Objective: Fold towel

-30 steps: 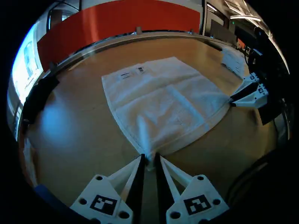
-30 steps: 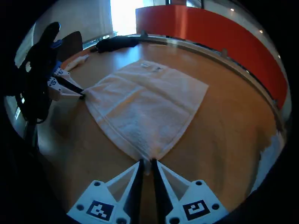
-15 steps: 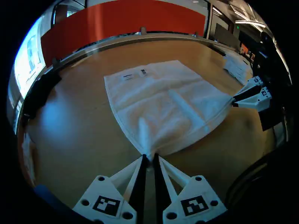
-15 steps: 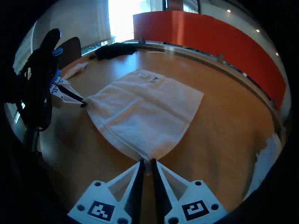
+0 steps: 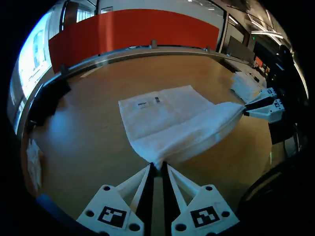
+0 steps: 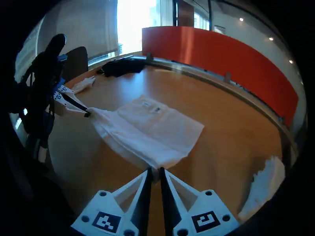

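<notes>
A white towel (image 5: 173,118) lies on the wooden table (image 5: 90,129), its near edge lifted off the surface and stretched between two held corners. My left gripper (image 5: 157,167) is shut on one near corner. My right gripper (image 6: 154,173) is shut on the other near corner of the towel (image 6: 145,131). The far half, with small labels, rests flat. In the left gripper view the right gripper (image 5: 246,110) pinches its corner at the right. In the right gripper view the left gripper (image 6: 87,114) holds its corner at the left.
A red partition (image 5: 130,33) runs behind the table's curved far edge. A dark bundle (image 6: 122,66) lies at the far side, and white cloths (image 6: 265,183) sit near the edges. A person's dark sleeve (image 6: 37,94) holds the left gripper.
Both grippers have risen, lifting the towel's near edge off the table. The towel now looks shorter, with its near half raised and taut.
</notes>
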